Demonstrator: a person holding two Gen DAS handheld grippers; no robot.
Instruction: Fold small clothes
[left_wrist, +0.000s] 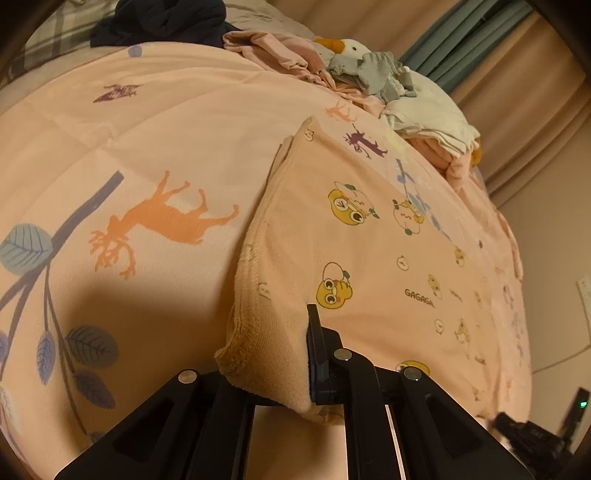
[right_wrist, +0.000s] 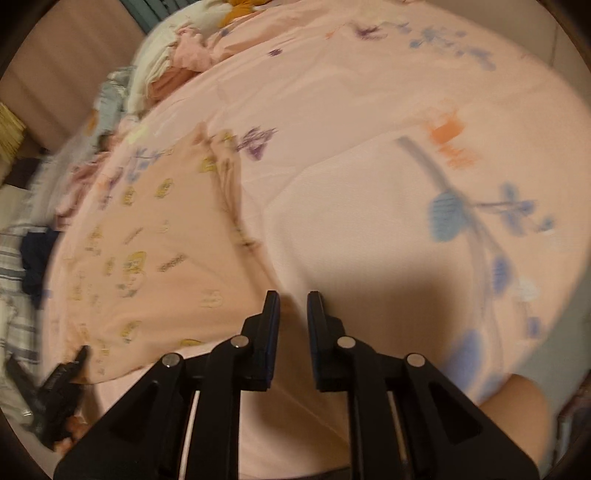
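Note:
A peach garment (left_wrist: 369, 258) printed with yellow cartoon faces lies flat on the pink animal-print bedspread (left_wrist: 147, 147). My left gripper (left_wrist: 288, 332) is shut on its near corner. The cloth folds over one finger and hides it, and the other finger (left_wrist: 316, 343) shows against the fabric. In the right wrist view the same garment (right_wrist: 155, 251) is blurred at the left. My right gripper (right_wrist: 293, 299) hangs just off the garment's near edge above the bedspread (right_wrist: 369, 184), open by a narrow gap with nothing between its fingers. My left gripper (right_wrist: 62, 380) appears at the lower left there.
A pile of loose clothes (left_wrist: 424, 122) with a white plush duck (left_wrist: 351, 46) lies at the far side of the bed. A dark garment (left_wrist: 166, 22) sits on plaid bedding (left_wrist: 66, 33). Curtains (left_wrist: 461, 44) hang behind. A person's bare leg (right_wrist: 517, 410) is at lower right.

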